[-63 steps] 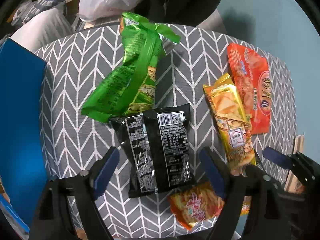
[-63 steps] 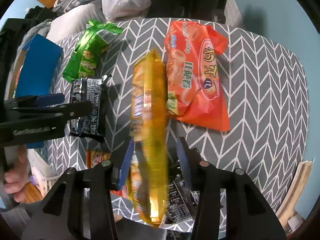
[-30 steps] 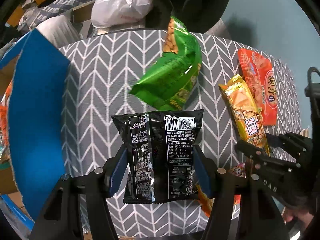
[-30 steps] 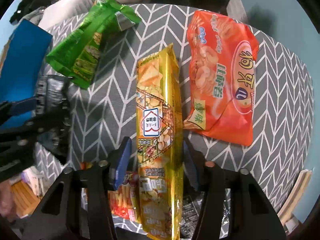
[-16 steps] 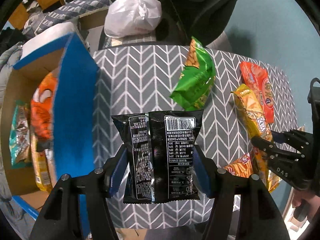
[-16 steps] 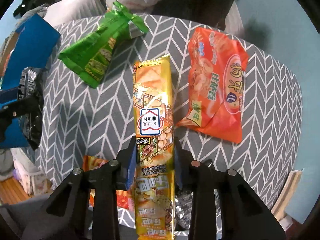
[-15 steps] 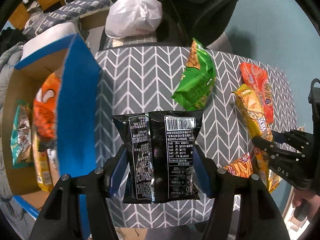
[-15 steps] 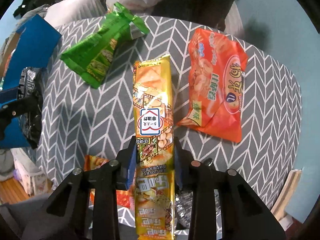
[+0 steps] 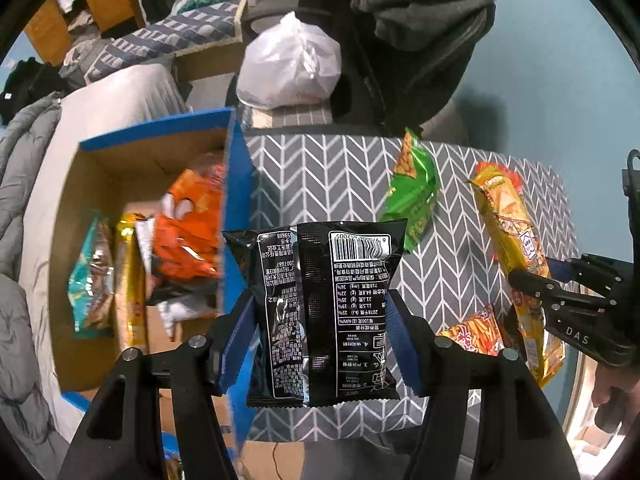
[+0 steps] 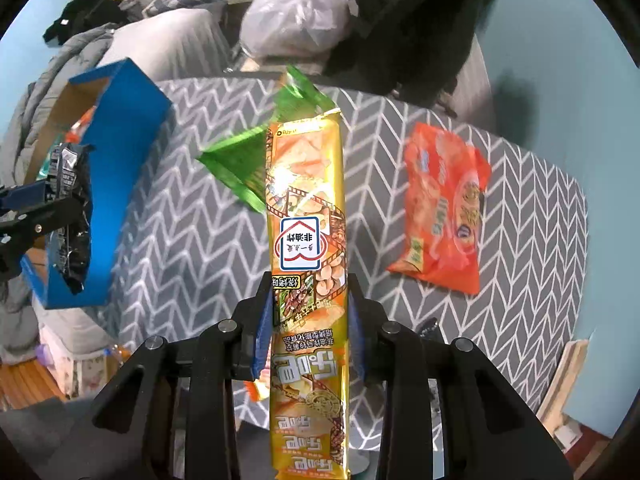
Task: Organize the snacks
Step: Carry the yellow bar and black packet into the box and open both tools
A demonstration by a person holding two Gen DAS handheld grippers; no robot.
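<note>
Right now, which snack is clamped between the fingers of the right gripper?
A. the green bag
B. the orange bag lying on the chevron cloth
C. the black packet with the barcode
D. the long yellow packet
D: in the right wrist view the right gripper has its blue fingers pressed on both edges of the long yellow packet, lifted above the cloth.
</note>
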